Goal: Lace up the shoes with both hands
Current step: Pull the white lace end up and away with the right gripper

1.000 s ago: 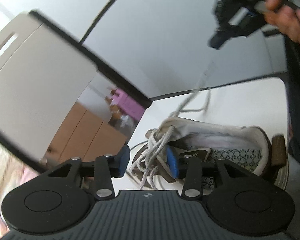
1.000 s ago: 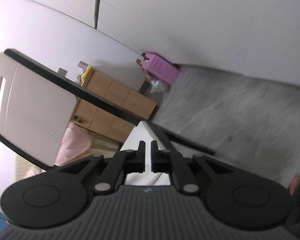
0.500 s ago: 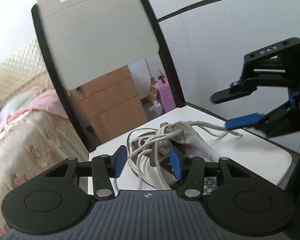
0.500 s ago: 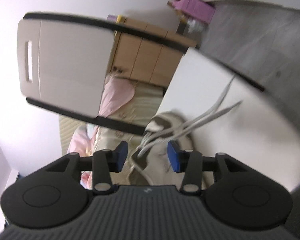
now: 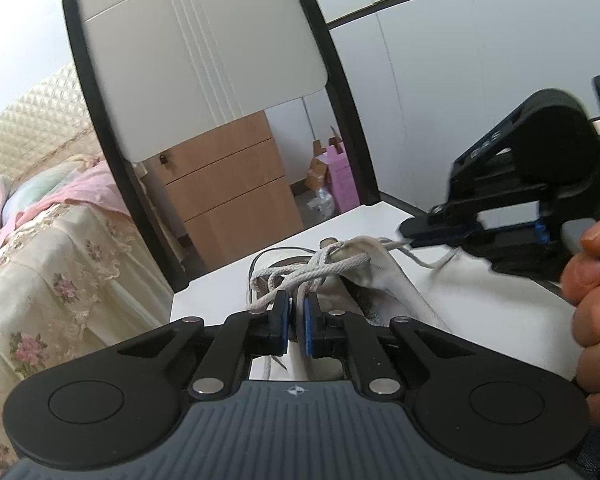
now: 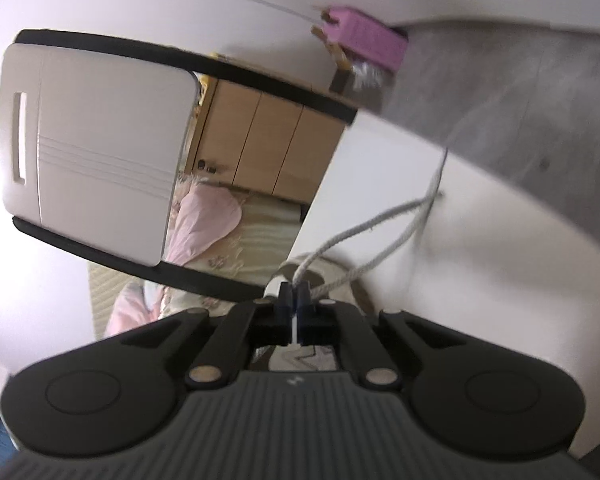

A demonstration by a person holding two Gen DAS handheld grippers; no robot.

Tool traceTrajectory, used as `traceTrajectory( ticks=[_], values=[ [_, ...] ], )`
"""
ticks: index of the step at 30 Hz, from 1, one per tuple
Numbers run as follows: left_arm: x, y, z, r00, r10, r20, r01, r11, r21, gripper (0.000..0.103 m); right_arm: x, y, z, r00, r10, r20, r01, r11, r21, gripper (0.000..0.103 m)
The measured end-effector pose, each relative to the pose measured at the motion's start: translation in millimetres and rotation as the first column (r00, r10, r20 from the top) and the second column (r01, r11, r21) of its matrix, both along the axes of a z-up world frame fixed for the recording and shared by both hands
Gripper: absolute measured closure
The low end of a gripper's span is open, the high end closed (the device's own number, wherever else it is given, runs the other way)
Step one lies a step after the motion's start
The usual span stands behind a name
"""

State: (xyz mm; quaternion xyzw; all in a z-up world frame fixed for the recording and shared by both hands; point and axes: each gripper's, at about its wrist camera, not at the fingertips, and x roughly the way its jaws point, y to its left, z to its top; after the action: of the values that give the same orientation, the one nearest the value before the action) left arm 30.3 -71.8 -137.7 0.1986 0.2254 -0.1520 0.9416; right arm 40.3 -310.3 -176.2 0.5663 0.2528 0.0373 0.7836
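Grey-white cord laces [image 5: 320, 270] lie in a loose tangle on top of a pale sneaker [image 5: 384, 280], which sits on the white table [image 5: 480, 304]. The sneaker's long side runs from the near edge of the table away toward the chair [image 5: 204, 60].

The left gripper [image 5: 296, 320] is right over the tangle. Its jaws are closing, with a strand of lace between the blue pads. The right gripper [image 6: 294, 298] comes in from the right side of the sneaker, held by a hand [image 5: 596, 280]. Its jaws are squeezed tight on a lace strand [image 6: 380, 224], and the rest of that strand loops out across the table.

The left gripper is nearer the eyelets. The next pull would likely go sideways, away from the sneaker.
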Motion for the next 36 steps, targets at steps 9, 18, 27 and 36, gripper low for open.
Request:
traceTrajectory(
  ticks=[9, 18, 27, 36],
  values=[
    [-1.1, 1.4, 0.4, 1.000, 0.027, 0.003, -0.027, 1.000, -0.015, 0.094, -32.1, -60.7, 4.6, 0.980, -0.200, -0.022, 0.196, 0.973, -0.121, 0.101],
    [1.7, -2.0, 1.0, 0.998, 0.063, -0.013, -0.063, 0.998, -0.016, 0.094, -59.2, -109.2, -4.2, 0.942, -0.287, -0.172, 0.233, 0.932, -0.277, 0.101],
    [2.6, 0.1, -0.5, 0.997, 0.071, -0.016, -0.071, 0.997, -0.039, 0.090, -55.0, -116.6, -31.4, 0.905, -0.273, -0.326, 0.134, 0.911, -0.389, 0.101],
    [-3.3, 3.2, 3.2, 0.999, 0.048, 0.011, -0.047, 0.997, -0.058, 0.090, -67.0, -115.5, -25.3, 0.892, -0.227, -0.390, 0.126, 0.955, -0.269, 0.096]
  ],
)
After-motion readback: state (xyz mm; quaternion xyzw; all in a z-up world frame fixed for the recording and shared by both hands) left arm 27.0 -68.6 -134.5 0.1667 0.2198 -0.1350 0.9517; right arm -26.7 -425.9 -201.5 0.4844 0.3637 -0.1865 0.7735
